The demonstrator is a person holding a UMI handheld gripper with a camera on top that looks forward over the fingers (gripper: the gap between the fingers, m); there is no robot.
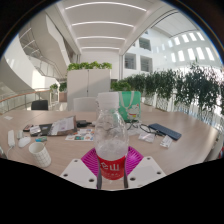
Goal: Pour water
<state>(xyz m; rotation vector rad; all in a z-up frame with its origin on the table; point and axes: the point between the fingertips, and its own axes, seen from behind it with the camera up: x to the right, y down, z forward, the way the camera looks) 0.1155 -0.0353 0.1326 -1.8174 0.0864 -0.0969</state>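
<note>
Bottle pinched at the table

We held the bottle (111, 140) (red label) with the gripper (112, 171), both fingers pressing it, above the table (185, 150).

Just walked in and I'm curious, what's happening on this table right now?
A person's handheld gripper has its two pink-padded fingers around a clear plastic water bottle with a red label and a white cap. The bottle stands upright between the fingers; whether they press on it cannot be told. Beyond it, the table holds a white cup lying on its side, papers and other clutter. No pouring is under way.
</note>
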